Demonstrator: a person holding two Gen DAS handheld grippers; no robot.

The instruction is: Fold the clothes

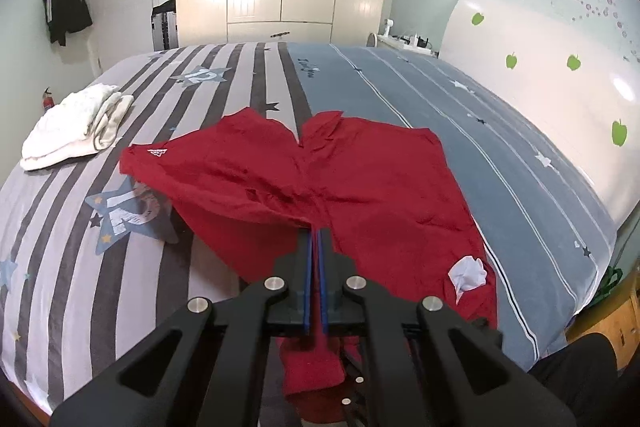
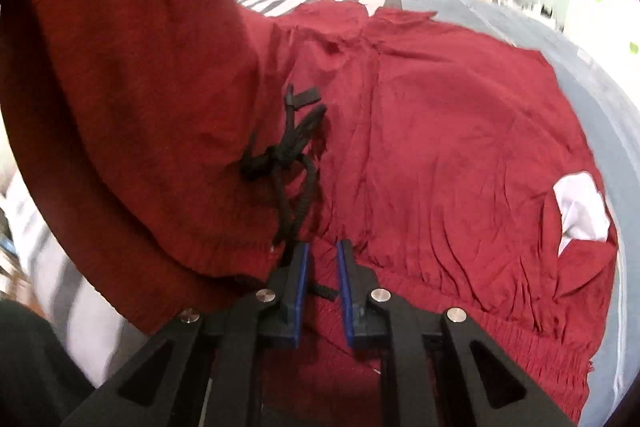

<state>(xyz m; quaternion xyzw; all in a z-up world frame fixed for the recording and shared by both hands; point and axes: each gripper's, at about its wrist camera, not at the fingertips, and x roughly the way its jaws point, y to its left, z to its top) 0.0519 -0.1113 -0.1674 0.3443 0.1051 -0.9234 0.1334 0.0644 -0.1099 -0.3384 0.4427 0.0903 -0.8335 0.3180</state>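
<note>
Black linkage arms fill the foreground. One left gripper (image 1: 316, 233) pinches a lifted fold of the single pair of red shorts (image 1: 360, 179) on the striped bed (image 1: 80, 267). One right gripper (image 2: 322, 247), jaws slightly apart, straddles their waistband beside the black drawstring (image 2: 288, 163). One folded white garment (image 1: 76, 127) lies far left.
</note>
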